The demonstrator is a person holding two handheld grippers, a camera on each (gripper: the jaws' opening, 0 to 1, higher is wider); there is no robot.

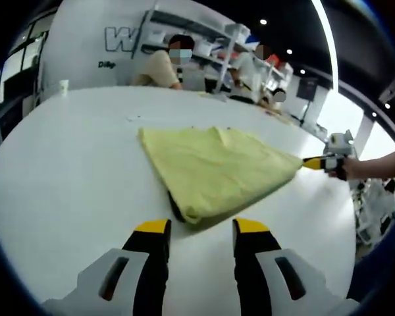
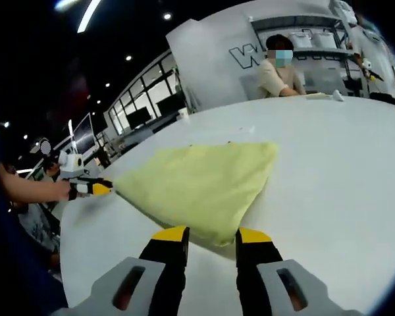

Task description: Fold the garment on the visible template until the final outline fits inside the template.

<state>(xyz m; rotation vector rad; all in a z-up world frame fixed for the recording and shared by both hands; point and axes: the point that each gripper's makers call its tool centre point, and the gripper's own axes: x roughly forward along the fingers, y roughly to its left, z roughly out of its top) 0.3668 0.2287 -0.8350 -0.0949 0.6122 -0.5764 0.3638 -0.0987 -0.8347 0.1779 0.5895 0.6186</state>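
A yellow garment (image 1: 217,171) lies folded into a rough triangle near the middle of a round white table (image 1: 72,171), flat except for a thicker doubled edge on the side nearest the left gripper view. Under that near edge runs a thin dark strip; it may be the template or only shadow, the view is too poor to say.

The left gripper (image 1: 201,227) has its two yellow-tipped jaws standing apart, gripping nothing, with the near corner of the garment lying just between the tips. In the same view the right gripper (image 1: 314,162), held in a person's hand (image 1: 355,168), meets the far pointed corner of the cloth at the right.

In the right gripper view that gripper's own jaws are likewise spread, closed on nothing, and a folded corner of the garment reaches to the gap between them. The left gripper appears there at the left, its yellow tip touching the garment's long pointed corner.

A seated person (image 1: 159,69) is at the far side of the table, with shelving (image 1: 204,33) behind
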